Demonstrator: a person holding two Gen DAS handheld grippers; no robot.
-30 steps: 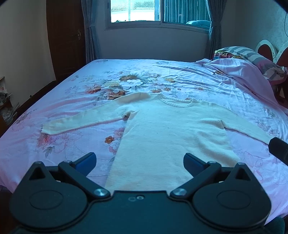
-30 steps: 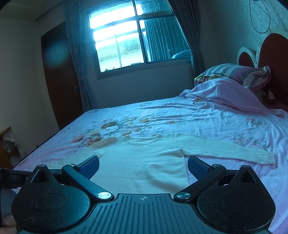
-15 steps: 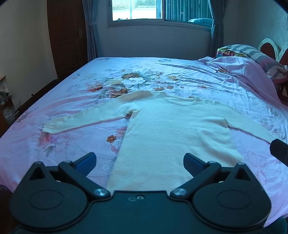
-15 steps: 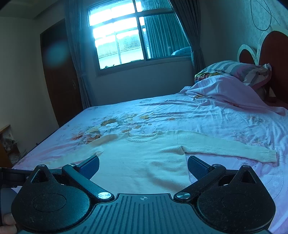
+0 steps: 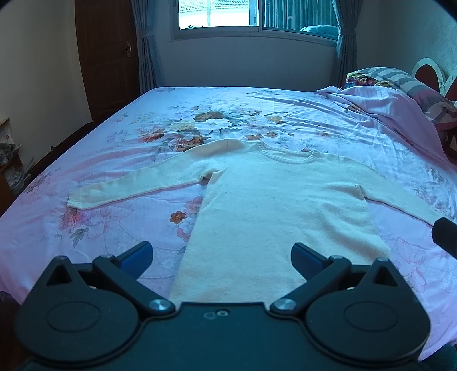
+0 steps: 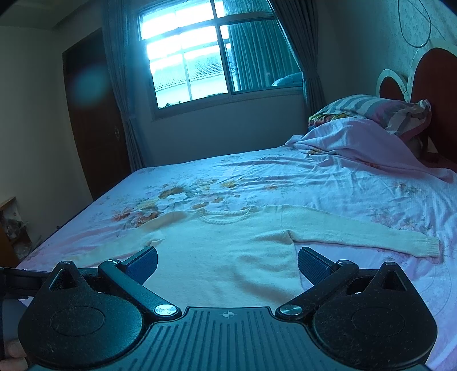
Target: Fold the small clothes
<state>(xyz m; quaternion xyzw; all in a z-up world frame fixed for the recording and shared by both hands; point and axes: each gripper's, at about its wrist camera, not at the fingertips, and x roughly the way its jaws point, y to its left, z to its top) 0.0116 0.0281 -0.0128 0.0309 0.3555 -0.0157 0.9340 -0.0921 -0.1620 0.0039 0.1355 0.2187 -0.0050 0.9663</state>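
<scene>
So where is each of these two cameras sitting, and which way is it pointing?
Left wrist: on the left hand-held gripper, open, looking over the cream sweater on the bed toward the window; the other gripper's dark tip shows at right.
Right wrist: on the right hand-held gripper, open, lower, same direction; a fingertip shows bottom left.
Shared: sweater, bed, window, pillows.

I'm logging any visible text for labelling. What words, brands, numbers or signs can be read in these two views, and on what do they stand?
No readable words, brands or numbers in either view.
Right gripper body: a small crosshair mark, no letters.
Left gripper body: a tiny embossed mark, too small to read.
Sweater: no label or print visible.
Bedsheet: floral pattern only, no text.
</scene>
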